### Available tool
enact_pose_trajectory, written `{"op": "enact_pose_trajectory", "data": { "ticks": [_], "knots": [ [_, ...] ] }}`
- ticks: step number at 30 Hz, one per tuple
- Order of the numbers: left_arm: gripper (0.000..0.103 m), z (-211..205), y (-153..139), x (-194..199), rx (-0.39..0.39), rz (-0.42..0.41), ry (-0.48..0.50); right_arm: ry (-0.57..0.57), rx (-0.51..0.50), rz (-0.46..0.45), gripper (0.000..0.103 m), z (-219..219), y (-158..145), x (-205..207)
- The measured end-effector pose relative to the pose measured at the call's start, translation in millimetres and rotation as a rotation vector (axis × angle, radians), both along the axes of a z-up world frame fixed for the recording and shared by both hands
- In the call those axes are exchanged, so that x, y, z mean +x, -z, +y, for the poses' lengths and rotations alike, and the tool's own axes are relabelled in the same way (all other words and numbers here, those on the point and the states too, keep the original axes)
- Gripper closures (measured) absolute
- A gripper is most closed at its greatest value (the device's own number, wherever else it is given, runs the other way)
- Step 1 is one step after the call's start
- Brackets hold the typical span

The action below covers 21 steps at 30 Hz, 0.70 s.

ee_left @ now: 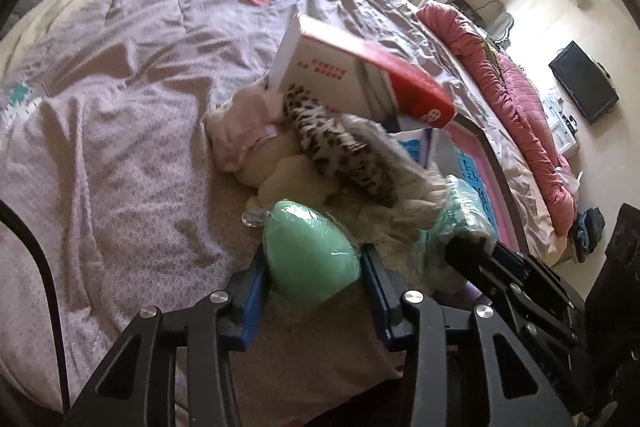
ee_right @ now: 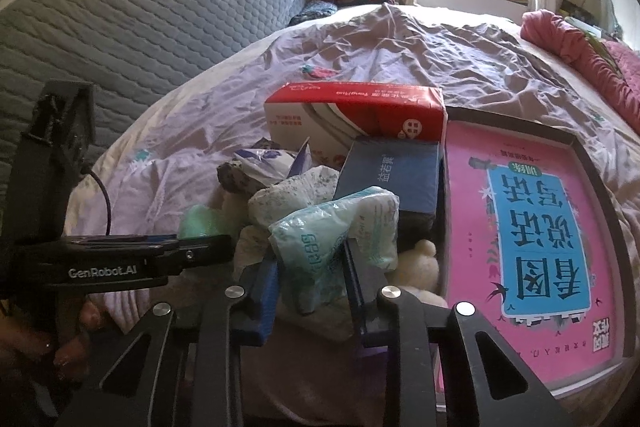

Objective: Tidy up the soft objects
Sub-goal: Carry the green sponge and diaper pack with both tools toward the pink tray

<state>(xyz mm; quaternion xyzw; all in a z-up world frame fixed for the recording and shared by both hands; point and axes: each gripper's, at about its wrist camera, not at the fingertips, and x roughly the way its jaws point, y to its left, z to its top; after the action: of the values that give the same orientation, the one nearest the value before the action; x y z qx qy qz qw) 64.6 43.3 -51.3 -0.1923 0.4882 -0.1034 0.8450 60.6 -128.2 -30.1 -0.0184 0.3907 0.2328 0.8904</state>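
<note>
My left gripper (ee_left: 314,263) is shut on a mint-green soft pouch (ee_left: 308,255), held just above the bedsheet. My right gripper (ee_right: 310,267) is shut on a light blue-green tissue pack (ee_right: 320,247); it also shows in the left wrist view (ee_left: 460,223) with the right gripper (ee_left: 480,247) beside it. Ahead lies a pile of soft things: a pink cloth (ee_left: 248,131), a cream plush (ee_left: 280,171), a leopard-print piece (ee_left: 332,143) and a grey fuzzy piece (ee_left: 392,171). More wrapped soft packs (ee_right: 288,199) lie in the pile.
A red-and-white box (ee_left: 360,75) (ee_right: 356,115), a blue box (ee_right: 392,175) and a pink book in a tray (ee_right: 528,239) lie beside the pile. A rolled pink quilt (ee_left: 516,99) lines the bed's far edge. The grey headboard (ee_right: 120,27) stands at left.
</note>
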Motion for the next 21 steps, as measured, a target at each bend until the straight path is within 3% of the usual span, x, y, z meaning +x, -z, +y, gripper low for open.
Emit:
{"op": "enact_pose_trajectory", "data": {
  "ticks": [12,21],
  "knots": [
    [0.059,2,-29,-18,0.043,-0.058,-0.028,0.002,0.027,-0.071,0.077,-4,-29,-17],
    [0.059,-15,-61,-32,0.058,-0.119,0.007,0.042,0.045,-0.126,0.077,-23,-53,-32]
  ]
}}
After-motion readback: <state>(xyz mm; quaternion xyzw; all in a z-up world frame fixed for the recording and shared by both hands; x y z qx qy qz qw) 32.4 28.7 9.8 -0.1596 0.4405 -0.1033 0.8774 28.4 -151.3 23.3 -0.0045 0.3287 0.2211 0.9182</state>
